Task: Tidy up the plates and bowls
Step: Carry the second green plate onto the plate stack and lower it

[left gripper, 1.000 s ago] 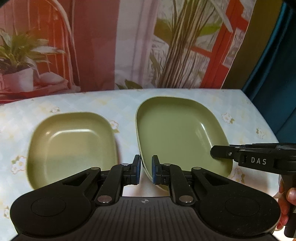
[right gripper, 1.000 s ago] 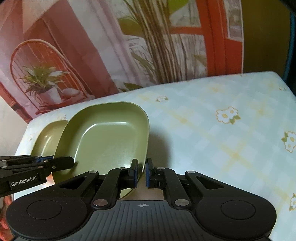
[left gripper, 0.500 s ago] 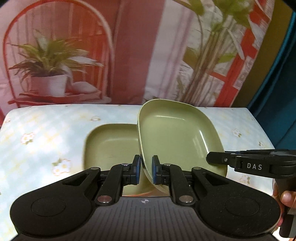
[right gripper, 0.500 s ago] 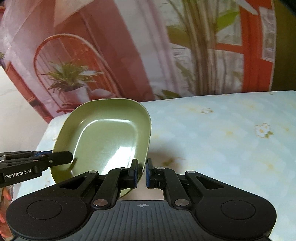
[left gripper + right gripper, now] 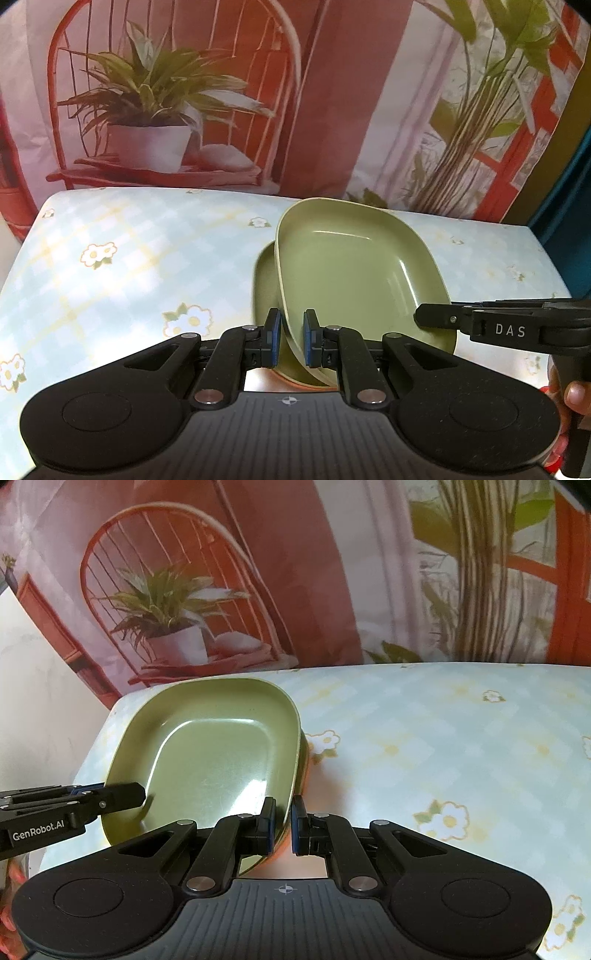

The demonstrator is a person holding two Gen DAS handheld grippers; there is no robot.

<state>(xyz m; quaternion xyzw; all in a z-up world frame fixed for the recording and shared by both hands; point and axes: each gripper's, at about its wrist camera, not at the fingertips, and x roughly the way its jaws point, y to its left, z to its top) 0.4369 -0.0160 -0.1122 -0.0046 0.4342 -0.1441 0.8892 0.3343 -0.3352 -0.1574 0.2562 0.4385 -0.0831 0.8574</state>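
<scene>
A large olive-green plate point(image 5: 354, 273) is held in the air by both grippers. My left gripper point(image 5: 290, 341) is shut on its near left rim. My right gripper point(image 5: 282, 825) is shut on its right rim, and also shows from the side in the left wrist view point(image 5: 436, 319). The same plate shows in the right wrist view point(image 5: 210, 749). A smaller green plate point(image 5: 264, 284) lies on the table right under it, mostly hidden; only its left edge shows, and a sliver in the right wrist view point(image 5: 303, 760).
The table wears a pale blue checked cloth with flowers point(image 5: 122, 266). A printed backdrop with a plant and red chair point(image 5: 155, 110) hangs behind the far edge. The table's left edge point(image 5: 92, 749) is close to the plates.
Both grippers have carried the large plate to the left, from beside the smaller plate to over it. The smaller plate is now almost fully covered.
</scene>
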